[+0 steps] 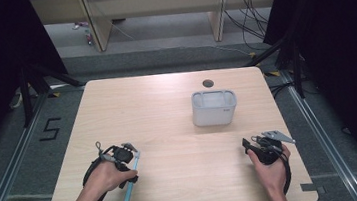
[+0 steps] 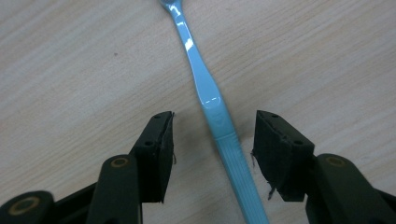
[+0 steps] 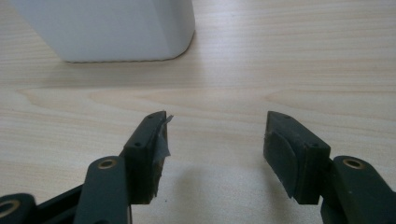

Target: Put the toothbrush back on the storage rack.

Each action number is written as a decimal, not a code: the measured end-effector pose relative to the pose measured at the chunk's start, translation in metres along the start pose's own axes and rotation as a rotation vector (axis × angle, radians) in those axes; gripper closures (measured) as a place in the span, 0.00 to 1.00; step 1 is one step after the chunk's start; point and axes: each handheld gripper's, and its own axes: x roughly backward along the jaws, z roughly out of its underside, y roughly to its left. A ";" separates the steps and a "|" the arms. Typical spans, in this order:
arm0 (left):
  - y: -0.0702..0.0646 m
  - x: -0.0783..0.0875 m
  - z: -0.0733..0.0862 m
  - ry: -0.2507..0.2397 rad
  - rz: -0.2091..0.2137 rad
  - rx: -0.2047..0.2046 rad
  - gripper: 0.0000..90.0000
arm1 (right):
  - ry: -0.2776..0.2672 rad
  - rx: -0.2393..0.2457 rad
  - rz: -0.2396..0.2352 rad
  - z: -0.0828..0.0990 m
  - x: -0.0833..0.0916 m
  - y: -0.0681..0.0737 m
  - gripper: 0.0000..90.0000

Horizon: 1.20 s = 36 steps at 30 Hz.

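At the near left of the pale wooden counter [image 1: 169,131], the left claw [image 2: 214,140] straddles a light-blue plastic toothbrush [image 2: 210,100], pads apart, not touching. The right claw [image 3: 215,140] gapes wide, empty, near a white plastic box [image 3: 112,28].

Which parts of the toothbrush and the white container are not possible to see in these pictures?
- Toothbrush head: cut off by the top edge in the left gripper view; too small in the high view.
- Toothbrush upper end: hidden behind the left gripper in the high view.
- White container contents: too small in the high view; cropped in the right gripper view.
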 end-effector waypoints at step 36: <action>-0.003 -0.003 0.000 0.071 0.000 -0.156 0.87 | 0.031 0.026 0.003 -0.001 -0.001 -0.001 0.45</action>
